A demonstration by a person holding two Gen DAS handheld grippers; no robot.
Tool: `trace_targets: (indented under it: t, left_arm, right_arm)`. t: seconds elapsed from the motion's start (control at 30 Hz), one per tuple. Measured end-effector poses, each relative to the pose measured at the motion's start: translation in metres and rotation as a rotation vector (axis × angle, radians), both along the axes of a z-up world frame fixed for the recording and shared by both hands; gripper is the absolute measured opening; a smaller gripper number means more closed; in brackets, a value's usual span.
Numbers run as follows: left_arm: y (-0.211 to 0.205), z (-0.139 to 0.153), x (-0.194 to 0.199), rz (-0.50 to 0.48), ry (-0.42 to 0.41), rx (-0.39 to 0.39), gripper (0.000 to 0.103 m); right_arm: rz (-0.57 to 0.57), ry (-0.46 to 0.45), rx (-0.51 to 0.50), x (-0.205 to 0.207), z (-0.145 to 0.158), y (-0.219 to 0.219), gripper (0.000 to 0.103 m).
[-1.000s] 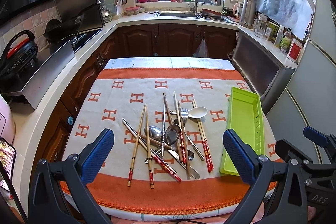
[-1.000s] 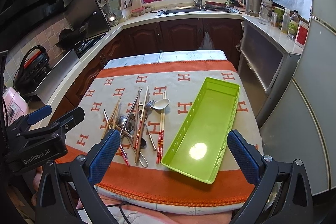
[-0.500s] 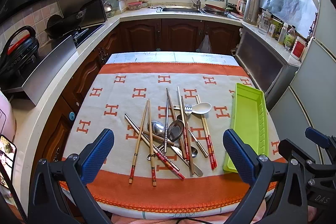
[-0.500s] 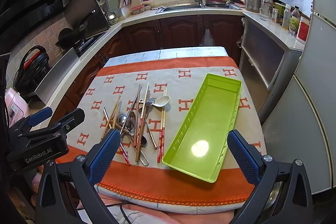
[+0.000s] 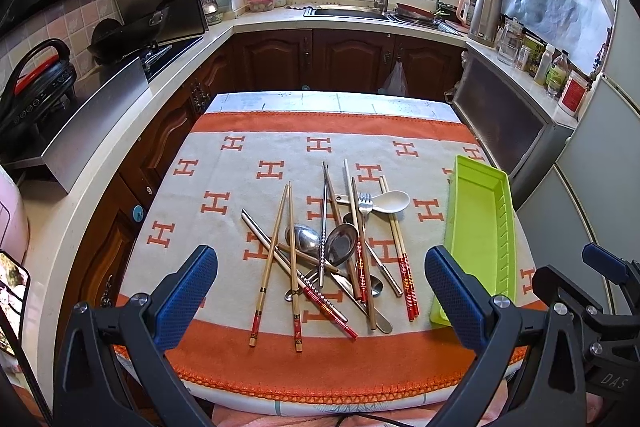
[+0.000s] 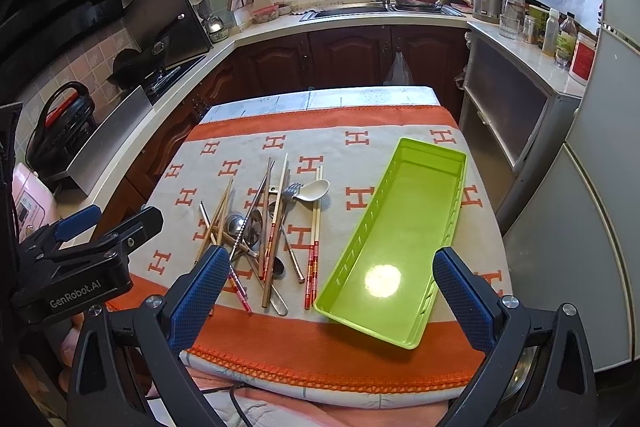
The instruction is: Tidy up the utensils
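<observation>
Fingers of our left gripper (image 5: 320,295) and right gripper (image 6: 326,291) stand spread wide, holding nothing, above the near edge of the surface (image 6: 248,151). Utensils (image 5: 336,251) lie in a crossed heap beside the empty green tray (image 6: 400,219). Pulling one chopstick could drag tangled neighbours off the cloth.

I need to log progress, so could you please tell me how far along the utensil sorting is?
Nothing looks done: the green tray is empty. Nothing is in hand either; the left tongs and right tongs are both open, hovering above the table's near edge. Everything is left: the chopsticks, metal spoons, fork and white spoon lie tangled on the cloth beside the tray.
</observation>
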State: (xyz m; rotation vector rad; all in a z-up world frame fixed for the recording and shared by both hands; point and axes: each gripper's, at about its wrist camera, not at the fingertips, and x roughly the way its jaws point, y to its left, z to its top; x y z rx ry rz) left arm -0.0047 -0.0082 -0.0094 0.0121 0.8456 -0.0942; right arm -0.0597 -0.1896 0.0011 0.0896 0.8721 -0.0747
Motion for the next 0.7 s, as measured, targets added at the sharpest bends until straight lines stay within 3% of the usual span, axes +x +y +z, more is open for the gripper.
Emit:
trace_targets:
  t: [0.7]
  left_arm:
    - [-0.0003,-0.0061,0.0015,-0.006,0.017,-0.002,0.102]
  right_arm:
    - [0.004,0.021,0.011,0.0044,-0.0079,0.0004,0.103]
